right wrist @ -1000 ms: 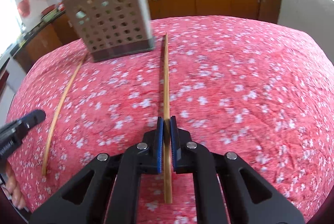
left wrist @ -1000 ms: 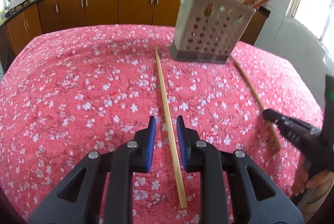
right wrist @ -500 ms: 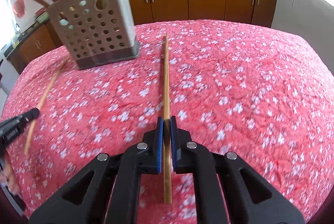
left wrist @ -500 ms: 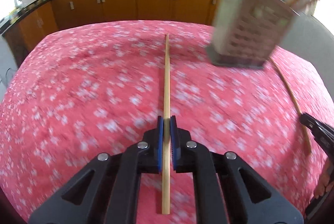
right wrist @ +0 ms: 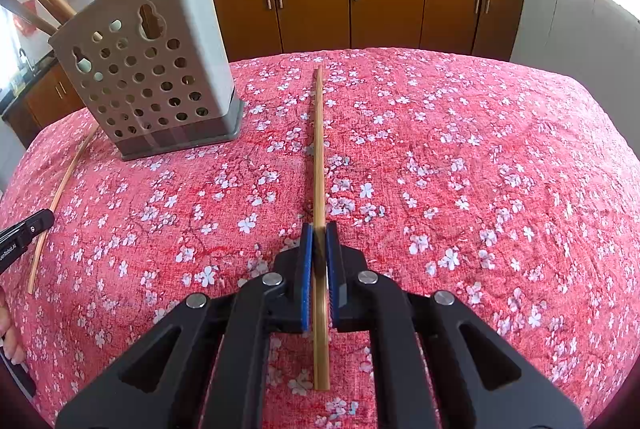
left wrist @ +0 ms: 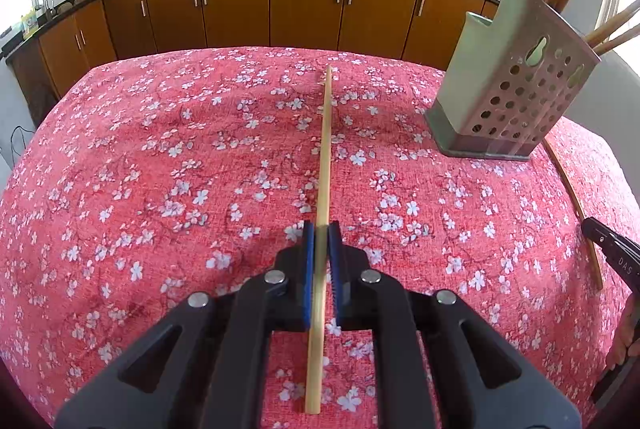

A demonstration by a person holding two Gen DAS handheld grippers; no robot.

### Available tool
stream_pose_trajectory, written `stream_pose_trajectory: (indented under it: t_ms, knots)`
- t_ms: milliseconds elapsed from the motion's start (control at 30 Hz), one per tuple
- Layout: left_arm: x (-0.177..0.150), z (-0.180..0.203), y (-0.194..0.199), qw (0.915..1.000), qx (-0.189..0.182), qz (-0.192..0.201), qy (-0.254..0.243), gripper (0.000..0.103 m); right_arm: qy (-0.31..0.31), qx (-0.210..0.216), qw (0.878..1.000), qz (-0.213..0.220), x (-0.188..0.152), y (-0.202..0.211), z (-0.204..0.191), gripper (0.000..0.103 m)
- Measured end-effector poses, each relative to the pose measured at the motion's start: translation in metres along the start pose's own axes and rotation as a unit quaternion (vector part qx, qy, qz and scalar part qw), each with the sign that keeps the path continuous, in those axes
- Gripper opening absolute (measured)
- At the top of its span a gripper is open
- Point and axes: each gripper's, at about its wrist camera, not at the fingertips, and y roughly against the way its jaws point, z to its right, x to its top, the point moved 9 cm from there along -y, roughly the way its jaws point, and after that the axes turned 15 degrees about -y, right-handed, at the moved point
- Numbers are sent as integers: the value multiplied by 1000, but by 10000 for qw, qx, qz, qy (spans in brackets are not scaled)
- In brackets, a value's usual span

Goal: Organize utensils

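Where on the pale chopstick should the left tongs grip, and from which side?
Near its rear end, from behind and in line with it, as the left tongs hold the pale chopstick now: the long slim front sticks out ahead, free to drop into the holder.

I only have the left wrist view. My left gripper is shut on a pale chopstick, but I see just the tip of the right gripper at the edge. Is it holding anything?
Observer: Yes. In the right wrist view the right gripper is shut on a darker chopstick, with a pad pressing on each side.
Operator: Where along the stick is the grip?
Observer: Toward its near end. A short length sticks out behind the pads and the long part points ahead.
Operator: From here that stick seems to run into the holder. Does it?
Observer: No. The perforated holder stands to the left of that chopstick, clearly apart from it.
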Motion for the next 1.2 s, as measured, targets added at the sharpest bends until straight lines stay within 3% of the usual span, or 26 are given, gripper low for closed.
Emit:
stream_pose_trajectory:
  t_ms: [1200]
  knots:
    - [0, 0, 1, 10000, 15, 3, 6, 11, 7, -12, 10000, 9, -2, 3, 1, 8]
